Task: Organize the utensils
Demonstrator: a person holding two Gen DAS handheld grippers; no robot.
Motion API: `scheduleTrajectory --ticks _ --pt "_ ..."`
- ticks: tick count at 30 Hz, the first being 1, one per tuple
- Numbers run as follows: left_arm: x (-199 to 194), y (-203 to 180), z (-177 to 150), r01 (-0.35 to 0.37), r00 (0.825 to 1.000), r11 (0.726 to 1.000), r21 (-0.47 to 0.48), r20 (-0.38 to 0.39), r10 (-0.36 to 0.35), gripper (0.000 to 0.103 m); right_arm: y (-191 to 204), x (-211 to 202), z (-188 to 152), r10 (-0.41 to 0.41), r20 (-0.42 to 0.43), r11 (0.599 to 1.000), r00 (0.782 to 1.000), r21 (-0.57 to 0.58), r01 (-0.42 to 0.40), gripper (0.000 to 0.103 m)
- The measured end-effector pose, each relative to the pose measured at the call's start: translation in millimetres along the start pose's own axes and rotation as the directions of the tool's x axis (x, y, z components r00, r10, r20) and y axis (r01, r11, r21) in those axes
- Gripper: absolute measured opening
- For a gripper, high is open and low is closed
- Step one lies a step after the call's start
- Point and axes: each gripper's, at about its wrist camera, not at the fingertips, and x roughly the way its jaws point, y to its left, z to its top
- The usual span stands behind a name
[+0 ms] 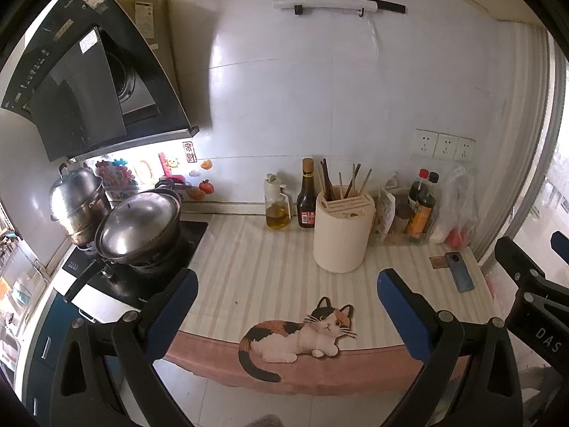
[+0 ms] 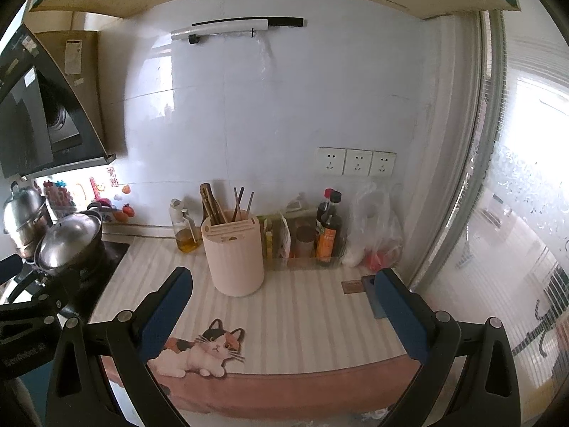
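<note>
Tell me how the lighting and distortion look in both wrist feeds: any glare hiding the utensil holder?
Left wrist view: strong fisheye bending; bright strip under the range hood, daylight blown out at the right edge; the cream utensil holder and chopsticks read clearly. Right wrist view: window washed out, soft haze on the wall; holder unglared.

My counter: striped cat mat over front edge. On it: cream holder (chopsticks inside), oil bottle, sauce bottle, phone, bag. Stove at left.
</note>
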Motion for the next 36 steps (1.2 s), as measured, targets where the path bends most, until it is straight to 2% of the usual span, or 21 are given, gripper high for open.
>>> scheduleTrajectory --ticks 36 --pt "6 -2 14 0.01 1.0 1.0 -0.023 0.02 -0.01 0.103 2 6 8 -0.008 0.01 1.0 1.0 -0.002 0.008 0.103"
